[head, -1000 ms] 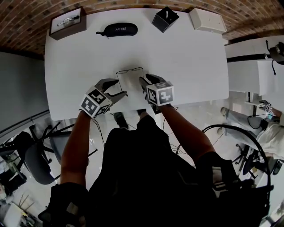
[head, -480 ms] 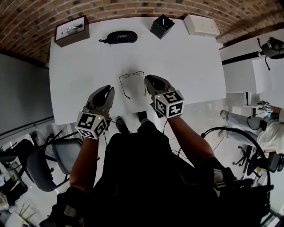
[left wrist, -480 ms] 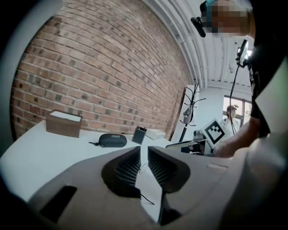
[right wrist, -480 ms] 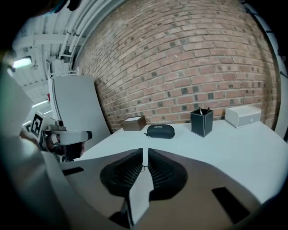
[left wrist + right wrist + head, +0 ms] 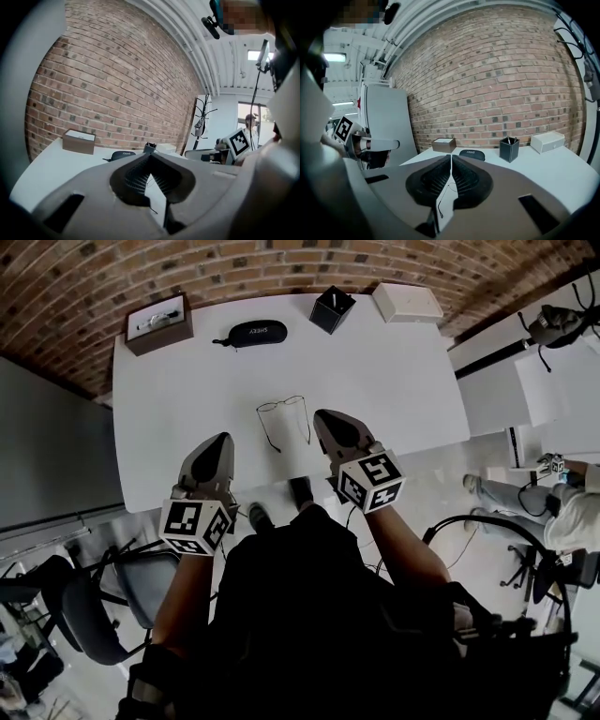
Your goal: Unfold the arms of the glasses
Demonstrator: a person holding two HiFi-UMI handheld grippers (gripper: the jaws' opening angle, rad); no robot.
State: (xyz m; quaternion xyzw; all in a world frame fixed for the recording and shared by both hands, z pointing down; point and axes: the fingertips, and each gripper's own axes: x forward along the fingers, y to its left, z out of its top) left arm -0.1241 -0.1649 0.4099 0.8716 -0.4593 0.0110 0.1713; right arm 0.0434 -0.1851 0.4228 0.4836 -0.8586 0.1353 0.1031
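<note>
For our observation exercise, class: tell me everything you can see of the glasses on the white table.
The glasses have a thin, dark, wire-like frame and two clear lenses, through which the white table shows. Both arms are unfolded and run from the lenses towards the person, roughly parallel. The pair lies near the table's middle, a little to the person's side, with the lenses towards the brick wall. Whether it rests upright or upside down cannot be told. Only the table touches it.

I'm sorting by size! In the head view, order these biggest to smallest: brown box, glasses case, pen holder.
1. brown box
2. glasses case
3. pen holder, close to the case, so unsure.
</note>
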